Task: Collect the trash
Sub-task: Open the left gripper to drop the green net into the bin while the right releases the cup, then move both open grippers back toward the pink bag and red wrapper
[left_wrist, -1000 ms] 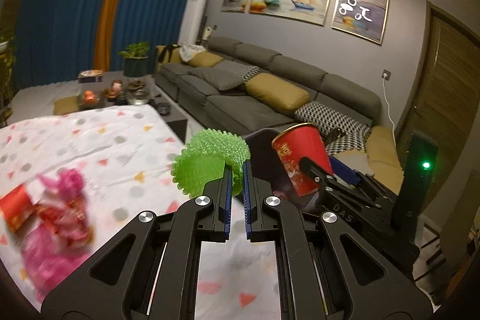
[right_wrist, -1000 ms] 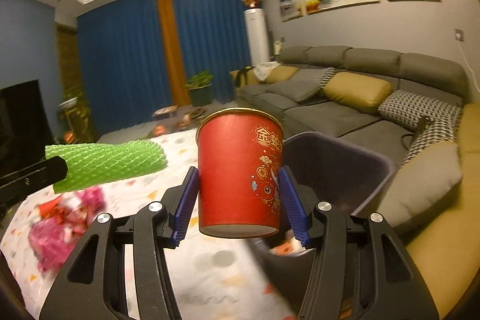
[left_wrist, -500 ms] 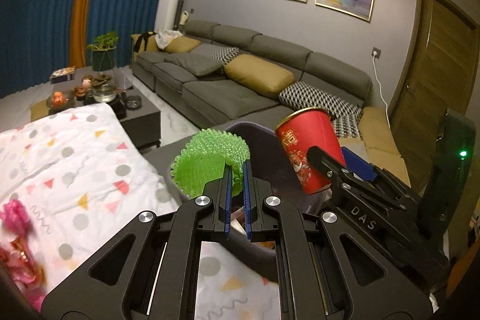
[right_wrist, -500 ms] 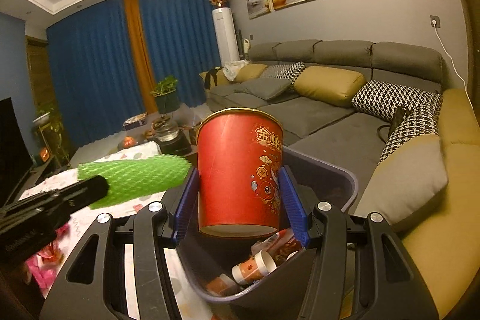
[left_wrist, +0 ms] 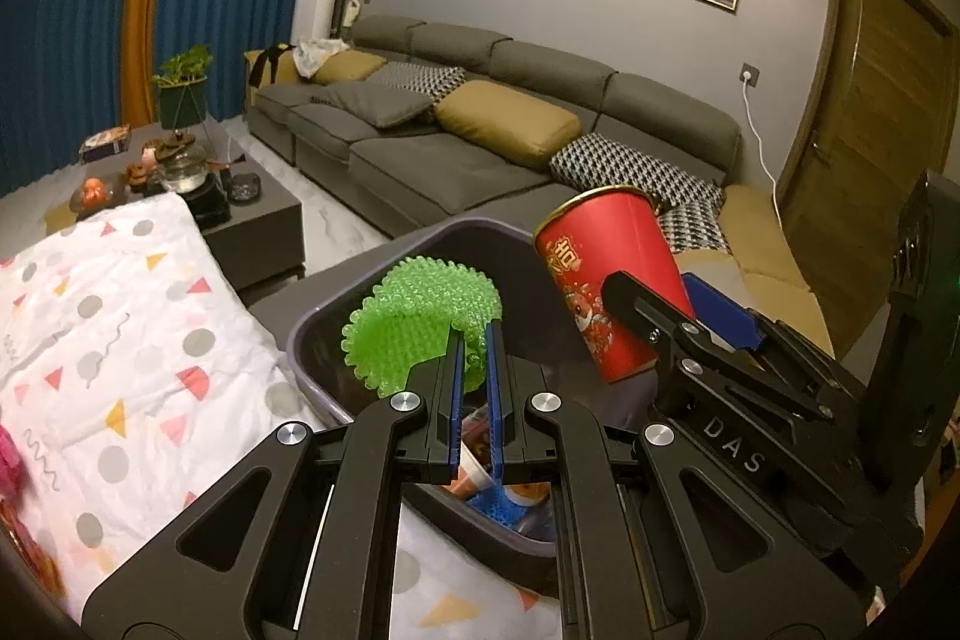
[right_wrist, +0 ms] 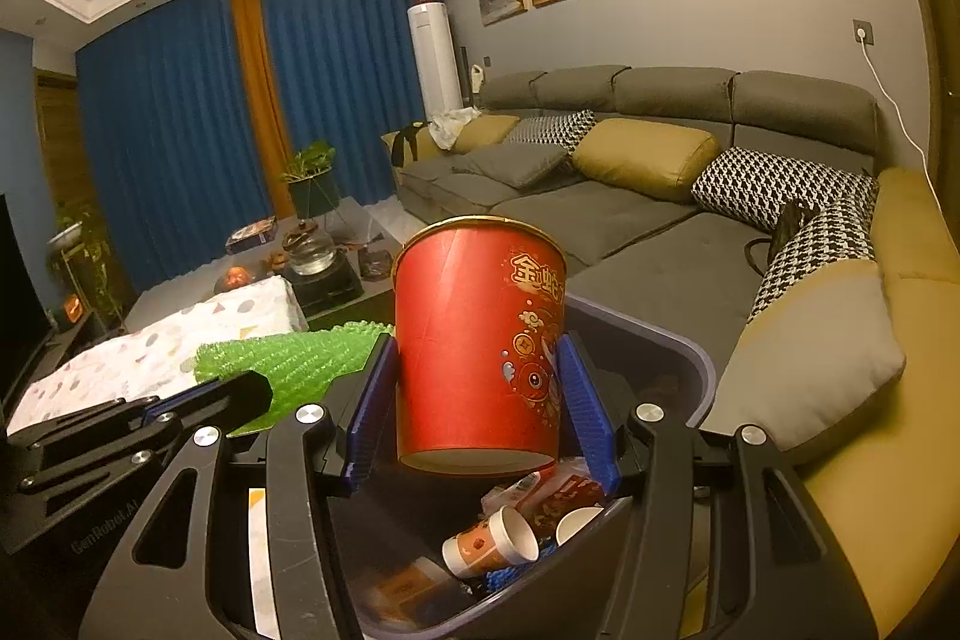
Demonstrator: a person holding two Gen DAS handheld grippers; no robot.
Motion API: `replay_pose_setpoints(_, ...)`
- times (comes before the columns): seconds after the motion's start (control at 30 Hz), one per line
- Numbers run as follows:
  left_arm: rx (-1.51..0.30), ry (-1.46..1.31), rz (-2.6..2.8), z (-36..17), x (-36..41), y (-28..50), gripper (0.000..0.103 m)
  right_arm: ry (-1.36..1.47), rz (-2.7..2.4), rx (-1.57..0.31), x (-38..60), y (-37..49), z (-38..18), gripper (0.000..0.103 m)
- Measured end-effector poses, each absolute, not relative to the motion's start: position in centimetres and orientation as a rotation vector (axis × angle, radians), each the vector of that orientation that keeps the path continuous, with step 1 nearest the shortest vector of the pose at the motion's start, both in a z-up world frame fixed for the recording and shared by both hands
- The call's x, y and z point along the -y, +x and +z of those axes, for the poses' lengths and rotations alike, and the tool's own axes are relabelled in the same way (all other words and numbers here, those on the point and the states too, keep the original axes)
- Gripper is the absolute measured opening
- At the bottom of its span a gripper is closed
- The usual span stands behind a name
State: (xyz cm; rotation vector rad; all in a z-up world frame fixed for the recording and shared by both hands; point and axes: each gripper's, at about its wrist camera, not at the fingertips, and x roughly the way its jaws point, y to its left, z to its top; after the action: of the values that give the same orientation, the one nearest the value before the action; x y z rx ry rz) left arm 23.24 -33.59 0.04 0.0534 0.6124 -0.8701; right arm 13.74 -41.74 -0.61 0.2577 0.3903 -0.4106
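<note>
Both grippers have come over the grey bin (right_wrist: 699,361) since a second ago, when they hung above the patterned tablecloth (left_wrist: 120,340). The left gripper (left_wrist: 474,394) has its fingers nearly together, pinching a rolled green foam net (left_wrist: 414,334) by its edge; the roll's long axis runs forward, away from the camera, and its open end faces the lens. The right gripper (right_wrist: 480,418) clamps a red paper cup (right_wrist: 480,346) between its blue pads (right_wrist: 585,412), wide apart; the cup stands upright, mouth up, above the bin's opening. In the left view the cup leans to the left. Inside the bin lie a small paper cup (right_wrist: 492,541) on its side, red wrappers (right_wrist: 561,496) and other scraps. Beyond the bin runs a grey sofa (left_wrist: 480,148) with mustard and patterned cushions; a dark coffee table (left_wrist: 252,220) stands just past the tablecloth.
</note>
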Motion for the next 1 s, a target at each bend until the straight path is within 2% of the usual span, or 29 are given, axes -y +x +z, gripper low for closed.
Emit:
replay_pose_setpoints(0.47,-0.727,0.023,-0.927,-2.6,35.5,25.3,0.009,0.266,-0.42,-0.418,42.7,15.2,-1.4,0.055)
replay_pose_setpoints(0.53,-0.725,0.041,-0.923,-2.9,35.4,25.3,0.02,0.274,-0.423,-0.419,42.9,15.3,-1.6,0.056)
replay_pose_setpoints(0.6,-0.726,0.042,-0.91,-3.1,35.0,25.5,0.053,0.282,-0.423,-0.418,43.0,15.2,-1.7,0.057)
replay_pose_setpoints(0.67,-0.72,0.028,-0.888,-3.4,34.3,25.6,0.065,0.295,-0.415,-0.413,43.2,15.1,-1.7,0.06)
replay_pose_setpoints(0.7,-0.721,0.019,-0.873,-3.5,33.8,25.9,0.07,0.296,-0.415,-0.411,43.3,15.0,-1.7,0.064)
replay_pose_setpoints(0.8,-0.723,-0.009,-0.829,-3.5,32.5,26.2,0.081,0.297,-0.419,-0.403,43.2,14.8,-1.6,0.065)
replay_pose_setpoints(1.0,-0.67,-0.032,-0.715,-2.7,28.9,25.3,0.088,0.26,-0.427,-0.386,41.8,13.7,-1.1,0.066)
